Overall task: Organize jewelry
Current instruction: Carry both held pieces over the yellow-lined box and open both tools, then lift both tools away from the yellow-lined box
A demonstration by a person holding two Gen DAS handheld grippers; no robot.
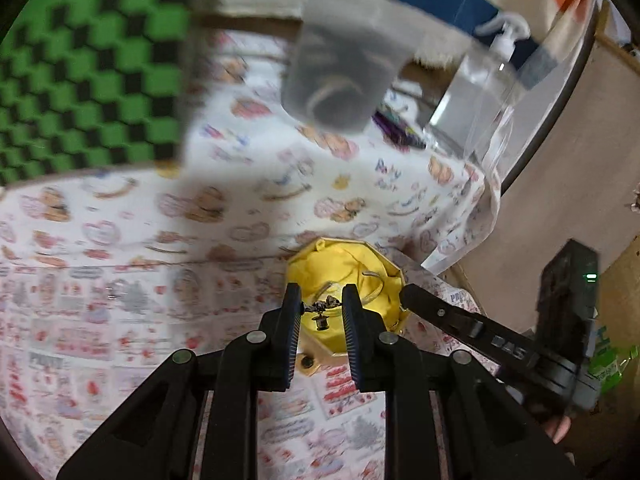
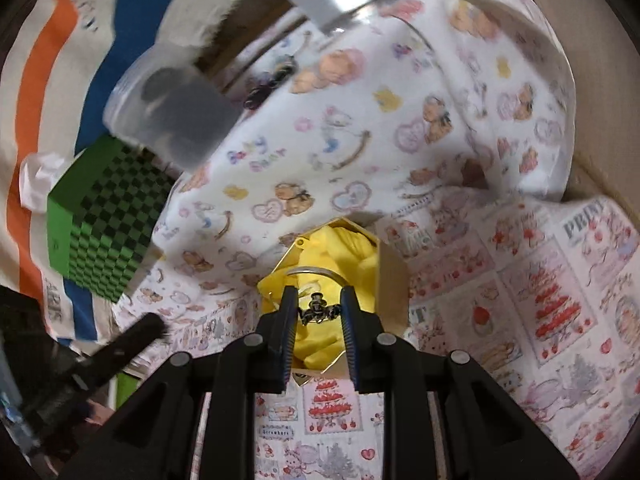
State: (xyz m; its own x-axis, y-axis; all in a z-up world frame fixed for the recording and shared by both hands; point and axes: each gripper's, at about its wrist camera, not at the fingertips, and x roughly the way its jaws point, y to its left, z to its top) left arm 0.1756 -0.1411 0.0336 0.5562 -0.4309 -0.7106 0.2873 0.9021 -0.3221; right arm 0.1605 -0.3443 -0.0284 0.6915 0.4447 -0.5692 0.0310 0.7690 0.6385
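A gold octagonal box (image 1: 394,270) with a yellow lining stands on the patterned cloth; it also shows in the right wrist view (image 2: 394,280). Thin hoops lie inside it. My left gripper (image 1: 321,307) is shut on a small dark metal ornament (image 1: 322,304) and holds it over the box. My right gripper (image 2: 319,311) is shut on a similar dark ornament (image 2: 316,312) above the box's near side. The right gripper's finger (image 1: 440,312) reaches toward the box from the right in the left wrist view.
A green and black checkered box (image 1: 88,80) (image 2: 104,224) stands at the back left. A frosted grey container (image 1: 340,76) (image 2: 176,116) and a clear pump bottle (image 1: 480,92) are behind. The cloth's edge falls off at the right (image 1: 480,216).
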